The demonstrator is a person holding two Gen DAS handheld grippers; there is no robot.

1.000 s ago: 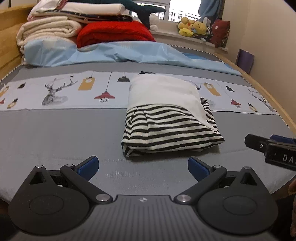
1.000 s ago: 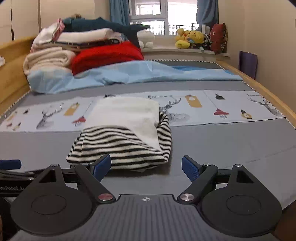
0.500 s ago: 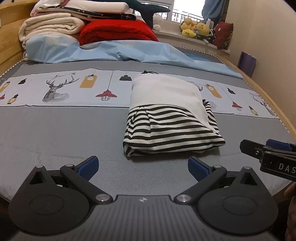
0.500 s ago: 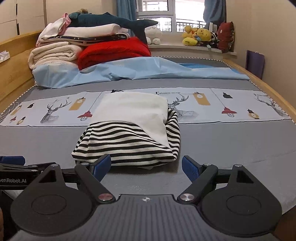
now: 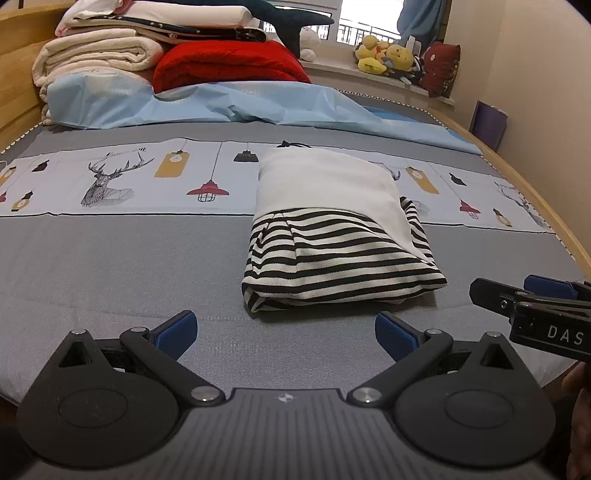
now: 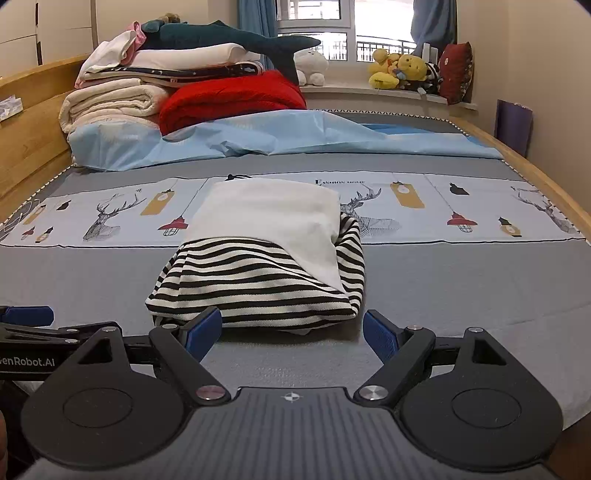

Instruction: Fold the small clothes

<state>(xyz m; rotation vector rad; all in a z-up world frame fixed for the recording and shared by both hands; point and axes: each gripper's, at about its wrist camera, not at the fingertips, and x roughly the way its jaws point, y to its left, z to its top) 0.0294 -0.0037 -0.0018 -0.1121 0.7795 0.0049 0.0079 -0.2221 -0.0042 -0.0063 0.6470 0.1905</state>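
Left gripper (image 5: pixel 284 332) spread wide, blue pads (image 5: pixel 177 328) holding nothing, hovering low over the grey bedspread (image 5: pixel 110 266) just short of the folded garment (image 5: pixel 332 236). Right gripper (image 6: pixel 291 332) likewise spread and empty, its left pad (image 6: pixel 205 328) just in front of the garment's (image 6: pixel 266 258) near hem; cannot tell if touching. Both side by side, each visible at the edge of the other's view. Garment folded into a compact rectangle, lying mid-bed, slightly right of centre from the left wrist. Long axis running away from the grippers toward the window (image 6: pixel 343 29); striped black-and-white end nearest, plain white panel at the far end, overlapping the printed deer-and-lamp band (image 5: pixel 129 177). Right side edge bulging with stripes under the white flap. Bare grey spread to both sides of the garment and in front of it. Wooden bed rail (image 6: pixel 535 173) along the right edge, wooden board (image 6: pixel 29 125) on the left. Further back, crumpled blue sheet (image 6: pixel 277 133), then stacked blankets (image 6: pixel 147 88) and a red quilt (image 6: pixel 229 103), well apart from the garment.
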